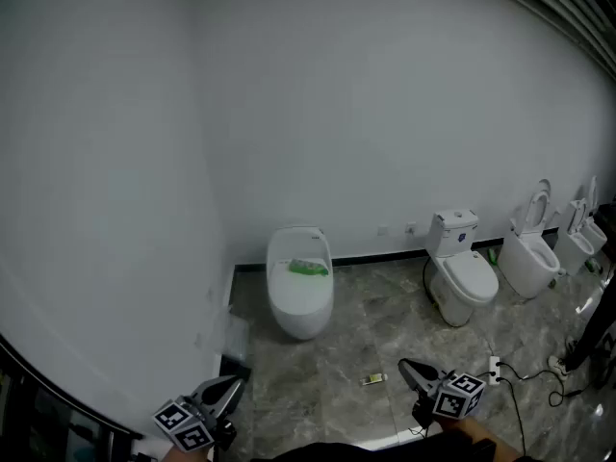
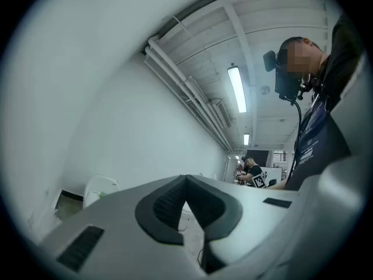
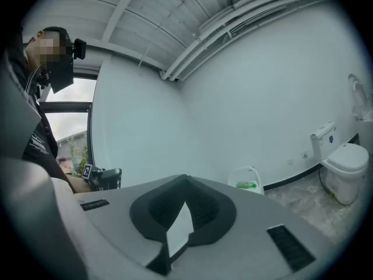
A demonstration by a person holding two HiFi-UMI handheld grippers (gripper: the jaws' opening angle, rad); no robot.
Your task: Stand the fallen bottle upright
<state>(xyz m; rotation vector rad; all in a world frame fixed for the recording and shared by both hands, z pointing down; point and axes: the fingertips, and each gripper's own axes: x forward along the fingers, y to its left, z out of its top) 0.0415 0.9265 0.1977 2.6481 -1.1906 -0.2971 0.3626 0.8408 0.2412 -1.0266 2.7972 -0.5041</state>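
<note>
Green bottle (image 1: 308, 268) is lying flat on the lid of the nearest toilet (image 1: 298, 320), well apart from both tongs. Left gripper (image 1: 231, 385) and right gripper (image 1: 414, 369) are closed tight, holding nothing. I'd get close first, open one wide, then grab across the body.

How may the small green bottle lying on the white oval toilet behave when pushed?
The green bottle lies on its side, so it will probably roll. The white oval toilet's lid looks smooth and curved, so it may slide off. It looks small, so likely light.
</note>
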